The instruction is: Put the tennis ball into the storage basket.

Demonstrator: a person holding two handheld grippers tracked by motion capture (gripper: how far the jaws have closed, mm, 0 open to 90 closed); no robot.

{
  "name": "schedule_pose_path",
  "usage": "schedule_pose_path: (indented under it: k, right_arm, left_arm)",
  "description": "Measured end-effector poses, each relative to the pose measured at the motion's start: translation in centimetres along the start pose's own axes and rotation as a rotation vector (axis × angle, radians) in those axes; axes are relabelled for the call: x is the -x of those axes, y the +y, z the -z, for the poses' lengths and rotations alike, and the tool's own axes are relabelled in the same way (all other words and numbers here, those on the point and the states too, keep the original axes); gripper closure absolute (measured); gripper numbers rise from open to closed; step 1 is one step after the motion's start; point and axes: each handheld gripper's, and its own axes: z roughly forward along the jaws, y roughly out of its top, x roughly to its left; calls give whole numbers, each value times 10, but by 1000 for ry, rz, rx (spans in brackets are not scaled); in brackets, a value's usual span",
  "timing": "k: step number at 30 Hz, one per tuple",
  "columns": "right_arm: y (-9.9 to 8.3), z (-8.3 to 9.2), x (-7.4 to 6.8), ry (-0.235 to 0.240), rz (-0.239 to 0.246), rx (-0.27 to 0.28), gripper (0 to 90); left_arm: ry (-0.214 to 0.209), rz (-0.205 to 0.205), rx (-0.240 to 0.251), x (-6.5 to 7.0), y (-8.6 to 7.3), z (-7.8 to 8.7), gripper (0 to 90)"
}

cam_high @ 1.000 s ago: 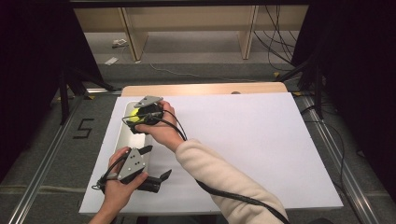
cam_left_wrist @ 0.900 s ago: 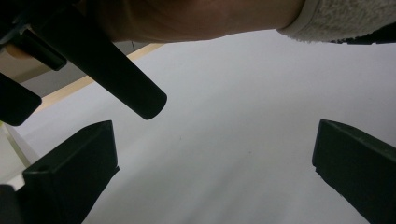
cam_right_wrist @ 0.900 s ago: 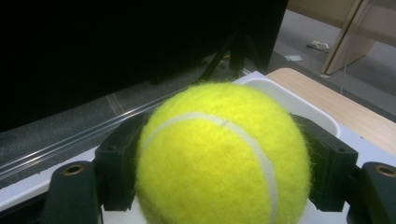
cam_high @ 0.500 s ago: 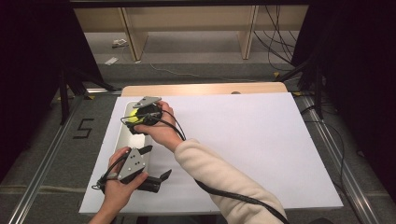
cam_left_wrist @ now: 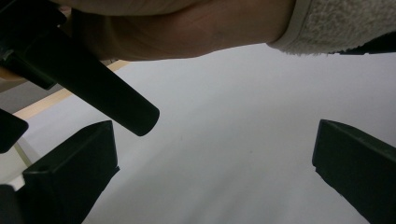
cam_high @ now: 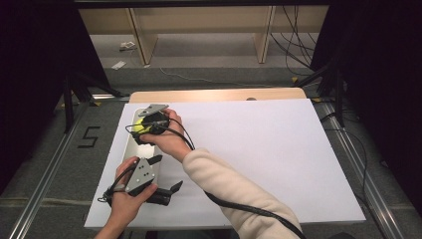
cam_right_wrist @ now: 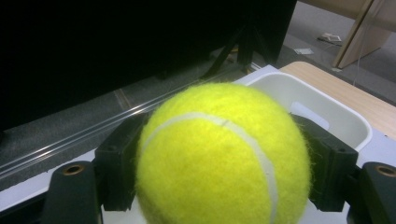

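Note:
A yellow tennis ball [cam_right_wrist: 219,154] is clamped between the black jaws of my right gripper [cam_right_wrist: 219,163]. In the high view that gripper [cam_high: 143,130] holds the ball [cam_high: 137,128] over the far part of a long white bin [cam_high: 132,152] at the table's left edge. The right arm crosses over to the left. My left gripper [cam_high: 168,172] rests low near the front left, its jaws wide apart with nothing between them. In the left gripper view the jaws [cam_left_wrist: 210,172] frame bare white table, with the person's right wrist [cam_left_wrist: 187,28] overhead.
A white sheet [cam_high: 259,149] covers the table, with a wooden strip [cam_high: 219,94] at its far edge. Dark floor and metal rails [cam_high: 45,174] run along the left. The bin's white rim [cam_right_wrist: 327,109] shows behind the ball. A black cable [cam_high: 239,206] trails under the right sleeve.
The right gripper has shifted slightly left and nearer with the ball still held. The left gripper has stayed put.

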Motion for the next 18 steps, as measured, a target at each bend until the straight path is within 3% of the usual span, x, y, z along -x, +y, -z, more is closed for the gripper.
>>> schedule_pose_path:
  k: [18]
  right_arm:
    - [1, -4, 1, 0, -6, 1, 268]
  left_arm:
    - [-2, 2, 2, 0, 0, 0, 0]
